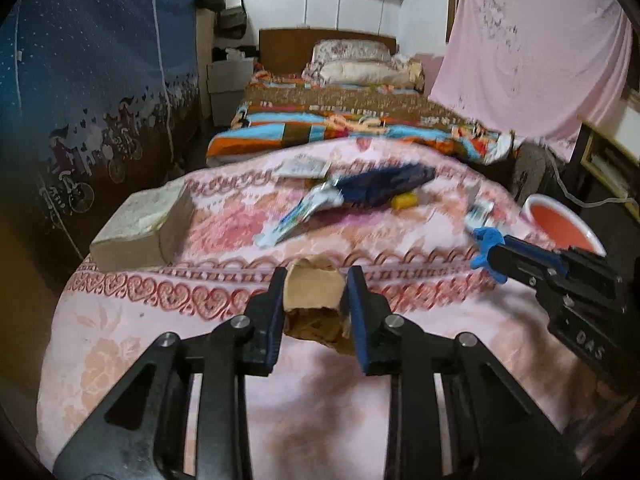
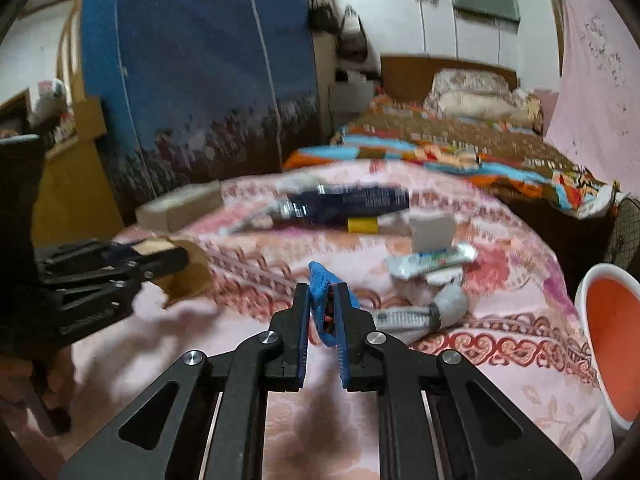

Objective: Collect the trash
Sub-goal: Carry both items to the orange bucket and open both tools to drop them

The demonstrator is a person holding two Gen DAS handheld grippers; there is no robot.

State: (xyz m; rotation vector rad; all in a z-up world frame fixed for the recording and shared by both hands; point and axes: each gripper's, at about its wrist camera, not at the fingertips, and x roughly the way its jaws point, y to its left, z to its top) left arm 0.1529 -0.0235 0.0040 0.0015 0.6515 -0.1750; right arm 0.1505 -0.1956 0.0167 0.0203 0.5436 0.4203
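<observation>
My left gripper [image 1: 316, 280] is shut on a torn piece of brown cardboard [image 1: 314, 290] just above the pink flowered cloth [image 1: 160, 344]. It also shows at the left of the right wrist view [image 2: 176, 258]. My right gripper [image 2: 322, 292] is shut on a crumpled blue scrap [image 2: 320, 280]; it also shows in the left wrist view [image 1: 486, 250]. More trash lies on the cloth: a dark blue packet [image 1: 384, 186], a squeezed tube [image 1: 296, 216], a yellow cap [image 1: 404, 200], a white wrapper [image 2: 432, 262] and a grey tube [image 2: 424, 312].
A white bin with an orange inside [image 2: 612, 328] stands at the right edge of the cloth. A grey block [image 1: 140, 228] sits at the left. A small white box [image 2: 432, 230] stands mid-cloth. A bed [image 1: 340, 120] lies behind, a blue wardrobe [image 1: 100, 60] to the left.
</observation>
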